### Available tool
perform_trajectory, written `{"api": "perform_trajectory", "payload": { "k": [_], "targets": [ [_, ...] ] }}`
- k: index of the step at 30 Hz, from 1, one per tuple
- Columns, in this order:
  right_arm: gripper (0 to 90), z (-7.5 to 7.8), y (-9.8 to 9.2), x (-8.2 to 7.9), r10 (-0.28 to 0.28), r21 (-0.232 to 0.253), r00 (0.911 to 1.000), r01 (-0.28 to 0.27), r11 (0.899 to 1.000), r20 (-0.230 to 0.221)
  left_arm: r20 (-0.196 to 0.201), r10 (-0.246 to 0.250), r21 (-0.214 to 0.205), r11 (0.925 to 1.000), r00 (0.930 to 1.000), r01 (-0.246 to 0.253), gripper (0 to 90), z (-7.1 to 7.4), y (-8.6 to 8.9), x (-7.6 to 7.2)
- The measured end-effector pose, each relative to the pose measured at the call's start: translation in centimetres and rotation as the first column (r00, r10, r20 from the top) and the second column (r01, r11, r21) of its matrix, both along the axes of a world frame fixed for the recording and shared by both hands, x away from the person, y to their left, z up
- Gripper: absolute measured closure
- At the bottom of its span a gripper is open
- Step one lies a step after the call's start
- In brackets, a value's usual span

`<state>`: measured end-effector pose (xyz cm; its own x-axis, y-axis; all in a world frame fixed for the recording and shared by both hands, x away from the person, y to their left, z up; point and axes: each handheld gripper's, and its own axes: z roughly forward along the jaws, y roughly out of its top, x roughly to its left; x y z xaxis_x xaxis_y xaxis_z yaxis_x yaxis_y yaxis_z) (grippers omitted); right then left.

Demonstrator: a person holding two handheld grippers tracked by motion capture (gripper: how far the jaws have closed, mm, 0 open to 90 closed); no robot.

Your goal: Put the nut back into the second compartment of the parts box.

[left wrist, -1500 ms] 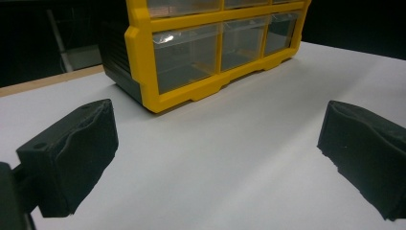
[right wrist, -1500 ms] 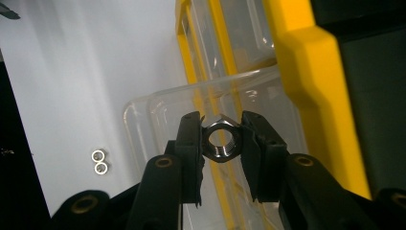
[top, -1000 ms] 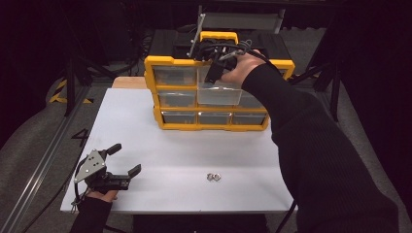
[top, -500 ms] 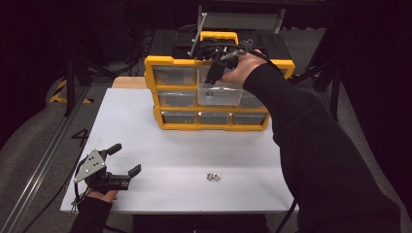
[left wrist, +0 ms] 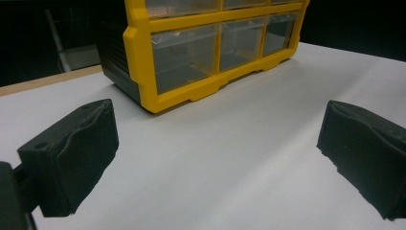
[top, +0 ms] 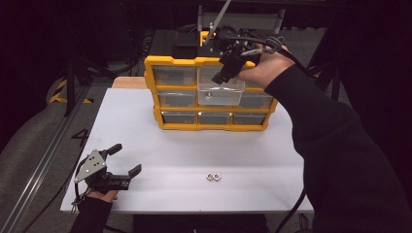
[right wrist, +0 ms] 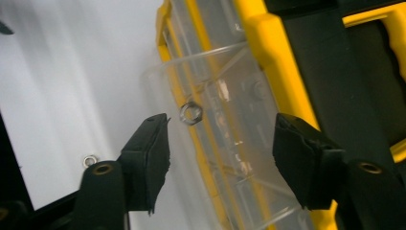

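A person's right gripper (top: 224,76), jaws just opening and holding nothing, is hanging above the pulled-out clear drawer (top: 220,92) of the yellow organizer (top: 167,61), where one hex nut (right wrist: 191,113) is lying, so fetching the two nuts (top: 213,177) in front of the organizer likely comes next.

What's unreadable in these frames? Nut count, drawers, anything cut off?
- Nuts on the table, high view: too small to count surely; look like two, touching.
- Lower drawers of the organizer, high view: contents hidden by glare on clear fronts.
- Nut in the open drawer, right gripper view: blurred.
- Organizer top, left gripper view: cut off by the frame edge.
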<state>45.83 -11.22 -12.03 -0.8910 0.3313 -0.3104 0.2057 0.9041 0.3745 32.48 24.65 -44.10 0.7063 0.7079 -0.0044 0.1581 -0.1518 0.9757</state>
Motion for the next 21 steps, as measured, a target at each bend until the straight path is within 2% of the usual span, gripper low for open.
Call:
{"api": "perform_trajectory", "payload": {
  "k": [2, 4, 10, 16, 21],
  "targets": [
    [33.3, -0.2, -0.5, -1.2, 0.022, 0.007, 0.9997, -0.022, 1.0, 0.012, -0.003, 0.001, -0.003, 1.0, 1.0, -0.001, 1.0, 0.0, 0.0, 0.0],
    [32.1, -0.5, -0.9, -2.2, 0.028, 0.01, 0.9996, -0.028, 1.0, 0.002, -0.006, -0.001, 0.001, 1.0, 1.0, 0.001, 1.0, 0.0, 0.0, 0.0],
    [29.4, -2.4, -1.9, -5.0, 0.066, 0.034, 0.9978, -0.066, 0.997, 0.0, -0.009, 0.001, 0.006, 1.0, 1.0, 0.0, 1.0, 0.0, 0.0, 0.0],
    [27.2, -5.1, -2.7, -5.8, 0.077, 0.032, 0.9968, -0.077, 0.997, -0.021, -0.007, 0.002, 0.005, 1.0, 1.0, -0.002, 1.0, 0.0, 0.0, 0.0],
    [25.6, -7.7, -3.5, -5.8, 0.044, 0.051, 0.9976, -0.042, 0.998, -0.053, -0.007, 0.003, 0.003, 1.0, 1.0, -0.003, 1.0, 0.0, 0.0, 0.0]
  ]
}}
